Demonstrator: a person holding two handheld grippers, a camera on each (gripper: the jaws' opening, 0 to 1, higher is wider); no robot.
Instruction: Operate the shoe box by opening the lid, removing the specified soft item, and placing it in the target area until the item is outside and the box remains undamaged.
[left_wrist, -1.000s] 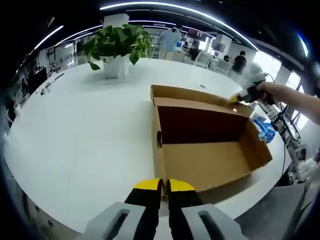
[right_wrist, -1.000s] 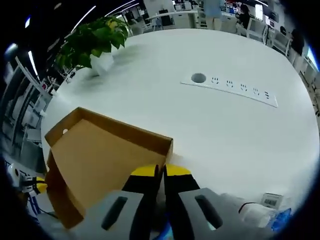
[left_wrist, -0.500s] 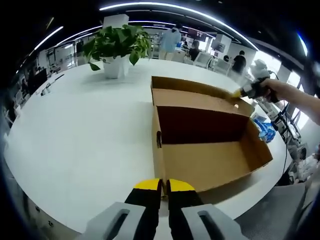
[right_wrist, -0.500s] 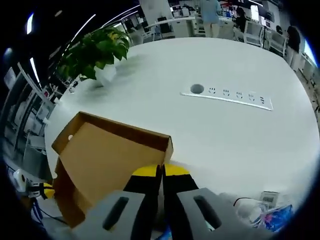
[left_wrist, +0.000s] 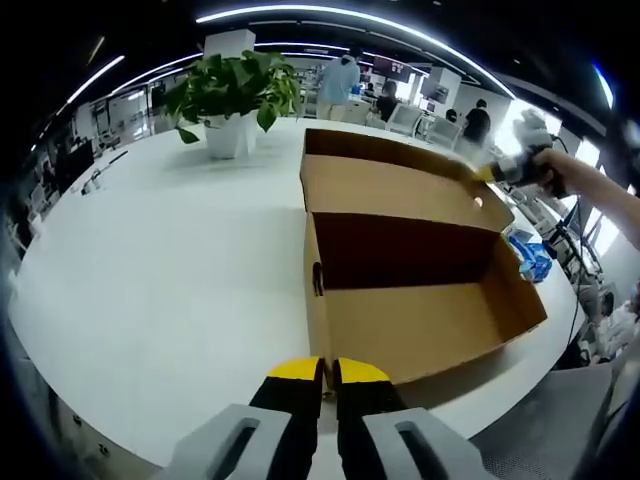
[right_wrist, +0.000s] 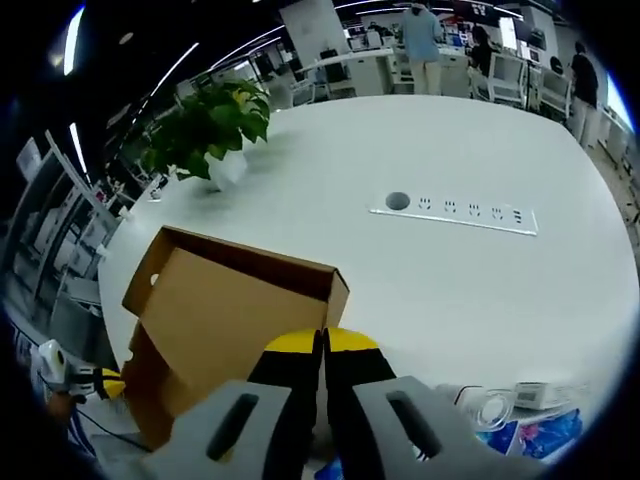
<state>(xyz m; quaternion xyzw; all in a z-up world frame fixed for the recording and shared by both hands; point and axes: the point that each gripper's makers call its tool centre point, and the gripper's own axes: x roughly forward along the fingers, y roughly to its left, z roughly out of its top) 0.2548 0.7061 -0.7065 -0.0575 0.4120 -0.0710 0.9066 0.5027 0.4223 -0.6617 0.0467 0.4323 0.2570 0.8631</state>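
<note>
One box: shoe box, plain brown cardboard, on the white worktop, open; interior visible part shows bare cardboard only.
Lid: lid raised on the box's far side, tilted up.
Right gripper: right gripper fingers pressed together on the lid's edge.
Left gripper: left gripper fingers together, gripping nothing, just off the box's near wall.
Beyond box: potted plant; socket strip.
Writing: none legible.

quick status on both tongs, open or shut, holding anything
Left tongs: shut, holding nothing, near the open shoe box.
Right tongs: shut on the lid edge.
</note>
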